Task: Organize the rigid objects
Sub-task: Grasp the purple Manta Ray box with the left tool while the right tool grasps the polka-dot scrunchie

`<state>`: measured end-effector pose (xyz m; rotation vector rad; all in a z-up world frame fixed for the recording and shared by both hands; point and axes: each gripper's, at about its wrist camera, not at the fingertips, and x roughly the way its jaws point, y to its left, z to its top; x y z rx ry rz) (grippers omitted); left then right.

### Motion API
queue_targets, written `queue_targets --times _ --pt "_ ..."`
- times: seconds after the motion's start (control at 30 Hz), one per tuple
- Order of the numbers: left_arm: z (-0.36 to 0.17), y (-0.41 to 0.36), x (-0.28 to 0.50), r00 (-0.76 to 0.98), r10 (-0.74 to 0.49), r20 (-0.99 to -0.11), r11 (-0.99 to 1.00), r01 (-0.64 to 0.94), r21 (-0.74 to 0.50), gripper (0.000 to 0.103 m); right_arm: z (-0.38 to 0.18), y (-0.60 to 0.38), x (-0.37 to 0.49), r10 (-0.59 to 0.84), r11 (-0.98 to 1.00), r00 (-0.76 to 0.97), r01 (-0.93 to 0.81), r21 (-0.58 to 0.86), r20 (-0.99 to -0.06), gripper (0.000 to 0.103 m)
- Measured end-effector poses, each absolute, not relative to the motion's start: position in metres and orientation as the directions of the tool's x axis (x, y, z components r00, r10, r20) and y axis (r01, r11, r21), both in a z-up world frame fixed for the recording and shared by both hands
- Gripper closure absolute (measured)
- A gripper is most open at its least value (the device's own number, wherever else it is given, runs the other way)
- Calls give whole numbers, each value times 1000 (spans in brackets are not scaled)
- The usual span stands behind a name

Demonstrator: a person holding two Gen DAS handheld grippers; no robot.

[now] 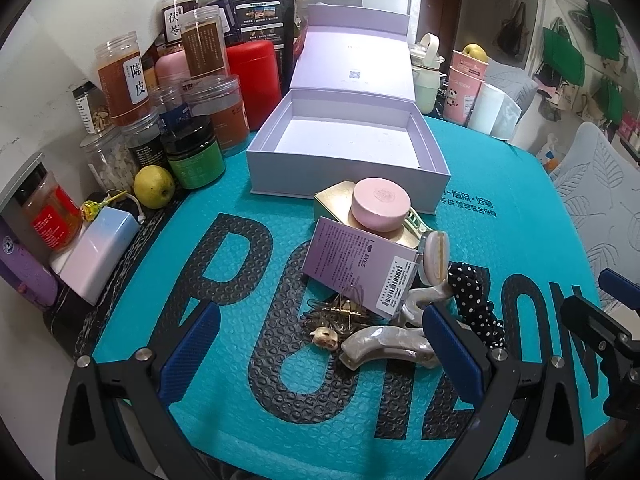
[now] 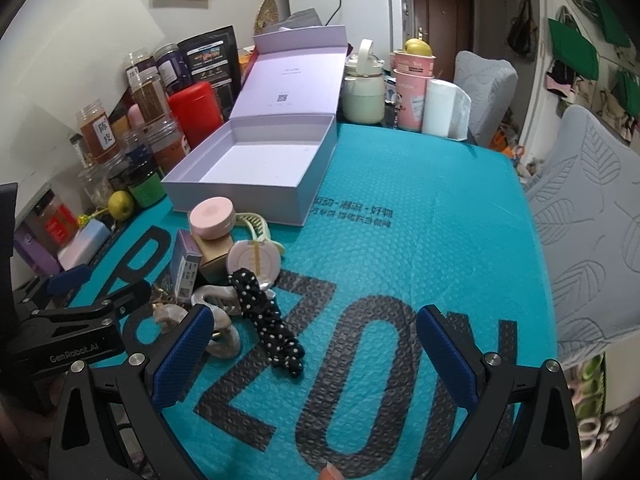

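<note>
Both tools gape empty: the left tool (image 1: pixel 320 344) straddles the marbled hair claw (image 1: pixel 384 346), the right tool (image 2: pixel 316 354) hovers beside the pile. Best to pinch the claw's spine squarely, lift clear of the scrunchie (image 1: pixel 476 304), then carry it to the lilac box (image 1: pixel 344 160) beyond.
</note>
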<state>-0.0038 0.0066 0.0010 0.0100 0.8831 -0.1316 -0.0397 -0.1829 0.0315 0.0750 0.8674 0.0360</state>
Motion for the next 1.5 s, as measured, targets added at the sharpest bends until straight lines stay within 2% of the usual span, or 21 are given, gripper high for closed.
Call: queue_targets --times 0.2,0.6,0.83,1.4,1.47,1.5 --pt "-7 9 -3 595 -160 -788 985 148 -88 0 21 -184 -36 110 992 618 -22 123 -778 0" --pt "-23 22 7 560 -171 -811 985 106 -134 0 -4 -182 -23 173 984 555 -62 167 -814 0" --pt "-25 18 21 543 -266 -796 964 173 -204 0 -14 -184 -7 217 975 517 -76 208 -828 0" --pt "-38 -15 63 494 -306 -814 947 247 -206 0 -28 -193 18 216 975 482 -59 215 -849 0" --pt "-41 -18 66 488 -338 -805 936 260 -235 3 -29 -194 19 213 975 478 -52 215 -852 0" --pt "-41 -19 67 487 -345 -803 934 265 -240 9 -30 -195 19 213 975 477 -50 215 -853 0"
